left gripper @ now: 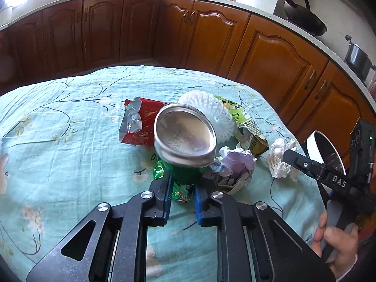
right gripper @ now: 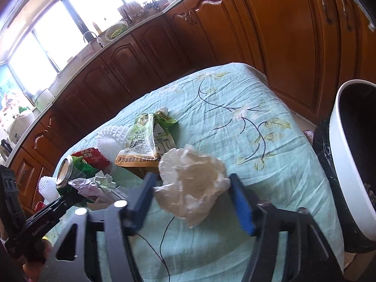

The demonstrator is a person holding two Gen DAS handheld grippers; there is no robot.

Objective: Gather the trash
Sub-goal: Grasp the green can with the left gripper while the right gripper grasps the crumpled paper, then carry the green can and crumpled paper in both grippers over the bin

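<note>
You had barely begun: your left gripper [left gripper: 182, 196] was clamped on the crushed green can [left gripper: 185, 164] near the pile, your right gripper [right gripper: 192, 199] spread wide around the crumpled tissue [right gripper: 191, 183], the bin [right gripper: 352, 164] at right, and wrappers [right gripper: 145, 145] farther off.

One green can [left gripper: 185, 164], crushed, silver base up. Two wrappers: one red packet [left gripper: 138, 124], one green-and-yellow juice pouch [left gripper: 246, 122]. Two balls of crumpled paper: a purplish one [left gripper: 235, 166] and a white one [left gripper: 280, 162]. White foam fruit nets: one [left gripper: 206, 110] by the pouch, and a second [right gripper: 48, 188] showing low at the left in the right wrist view, so two. One white bin [right gripper: 350, 155] with a black liner at the bench edge. Two claws, left [left gripper: 182, 199] and right [right gripper: 195, 202].
</note>
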